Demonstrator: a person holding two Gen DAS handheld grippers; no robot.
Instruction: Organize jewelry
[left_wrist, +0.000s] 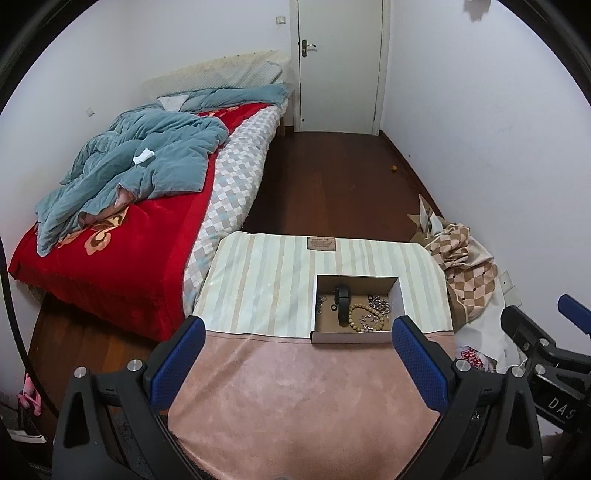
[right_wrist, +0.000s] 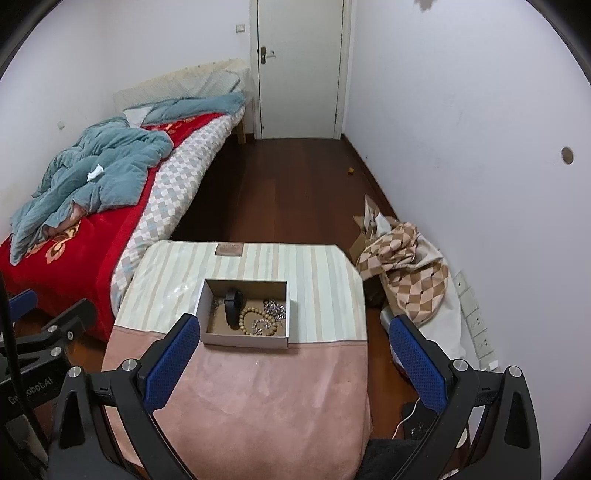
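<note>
A shallow white cardboard box (left_wrist: 400, 295) (right_wrist: 243, 340) sits on the cloth-covered table (left_wrist: 295, 387) (right_wrist: 258, 387). Inside lie a black watch band (left_wrist: 342, 302) (right_wrist: 232, 302), a wooden bead bracelet (left_wrist: 360, 315) (right_wrist: 255, 317), a silver chain (left_wrist: 380, 305) (right_wrist: 275, 308) and small rings (left_wrist: 320, 301) (right_wrist: 215, 303). My left gripper (left_wrist: 298, 332) is open and empty, held above the pink cloth just short of the box. My right gripper (right_wrist: 295, 332) is open and empty, also short of the box. The right gripper shows in the left wrist view (left_wrist: 543, 332); the left gripper shows in the right wrist view (right_wrist: 44, 325).
A bed (left_wrist: 129, 221) (right_wrist: 74, 221) with a red blanket and blue quilt stands left of the table. A pile of checkered fabric (left_wrist: 465, 266) (right_wrist: 406, 266) lies on the floor at right by the wall. A white door (left_wrist: 340, 66) (right_wrist: 301, 66) is at the far end.
</note>
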